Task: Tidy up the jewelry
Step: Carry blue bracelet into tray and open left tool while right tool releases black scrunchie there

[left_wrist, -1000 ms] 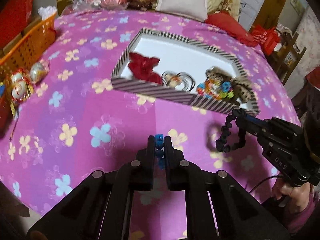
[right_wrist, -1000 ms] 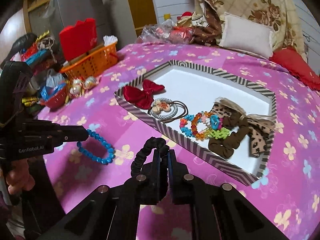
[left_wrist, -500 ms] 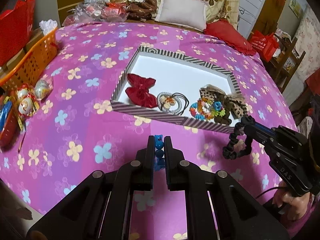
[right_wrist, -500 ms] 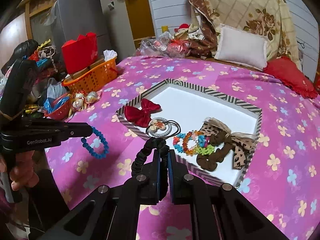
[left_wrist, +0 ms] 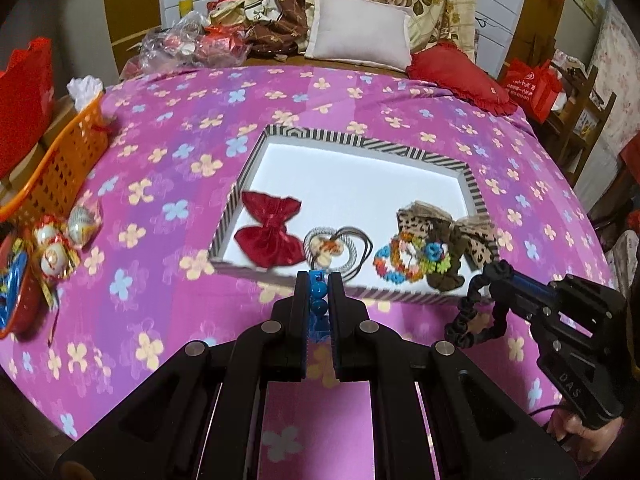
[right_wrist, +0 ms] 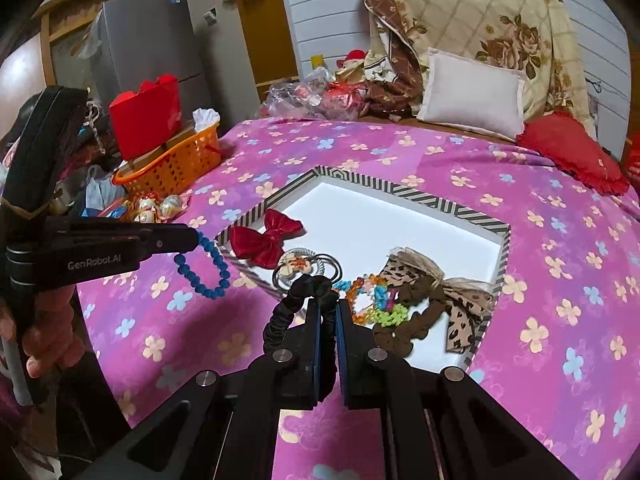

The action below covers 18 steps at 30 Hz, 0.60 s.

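My left gripper (left_wrist: 318, 280) is shut on a blue bead bracelet (left_wrist: 318, 294); in the right wrist view the bracelet (right_wrist: 208, 264) hangs from it above the cloth, left of the tray. My right gripper (right_wrist: 328, 304) is shut on a black scrunchie (right_wrist: 298, 292); in the left wrist view the scrunchie (left_wrist: 476, 316) hangs at the tray's near right corner. The striped tray (left_wrist: 320, 138) holds a red bow (left_wrist: 270, 236), a grey hair tie with a charm (left_wrist: 332, 246), a multicoloured bead bracelet (left_wrist: 408, 258) and a leopard bow scrunchie (left_wrist: 448, 232).
The tray sits on a purple flowered cloth (left_wrist: 168, 148). An orange basket (left_wrist: 60, 168) and foil-wrapped sweets (left_wrist: 60, 240) lie at the left edge. A white pillow (left_wrist: 360, 38) and a red cushion (left_wrist: 460, 72) lie at the back.
Both grippers have risen and moved toward the tray, each still holding its piece. The tray's contents have not moved.
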{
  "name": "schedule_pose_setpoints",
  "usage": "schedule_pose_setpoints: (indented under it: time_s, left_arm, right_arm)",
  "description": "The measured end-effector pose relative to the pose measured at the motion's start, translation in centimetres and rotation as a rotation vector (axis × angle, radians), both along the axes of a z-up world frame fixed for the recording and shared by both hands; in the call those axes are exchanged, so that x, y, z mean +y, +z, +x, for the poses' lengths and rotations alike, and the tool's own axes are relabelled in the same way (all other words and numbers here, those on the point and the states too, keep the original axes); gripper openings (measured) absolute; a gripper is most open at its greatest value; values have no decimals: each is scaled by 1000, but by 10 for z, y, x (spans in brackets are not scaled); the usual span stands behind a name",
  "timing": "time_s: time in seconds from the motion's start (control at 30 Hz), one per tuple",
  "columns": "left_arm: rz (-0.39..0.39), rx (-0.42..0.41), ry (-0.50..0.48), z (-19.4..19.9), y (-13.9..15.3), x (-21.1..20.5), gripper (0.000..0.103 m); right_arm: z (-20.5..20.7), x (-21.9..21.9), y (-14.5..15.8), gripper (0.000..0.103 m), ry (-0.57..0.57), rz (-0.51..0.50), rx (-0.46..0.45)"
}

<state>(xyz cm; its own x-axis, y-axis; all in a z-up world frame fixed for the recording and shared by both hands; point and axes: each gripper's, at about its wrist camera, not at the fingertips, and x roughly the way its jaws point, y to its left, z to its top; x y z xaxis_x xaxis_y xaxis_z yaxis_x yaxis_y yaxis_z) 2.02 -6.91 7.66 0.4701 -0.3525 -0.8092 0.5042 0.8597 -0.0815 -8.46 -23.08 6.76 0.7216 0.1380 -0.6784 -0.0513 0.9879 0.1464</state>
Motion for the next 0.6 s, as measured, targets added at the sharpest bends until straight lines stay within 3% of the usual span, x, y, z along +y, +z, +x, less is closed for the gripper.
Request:
schedule_pose_setpoints:
  time_s: [0.33,0.6]
  left_arm:
    - [22,-10,0,29,-5,-28,7]
    - [55,46,26,63,-40,-46,7]
  right_arm:
    - [34,-15,-7,7,-19,42,19]
    - [77,-22,-45,7,-27,94,101]
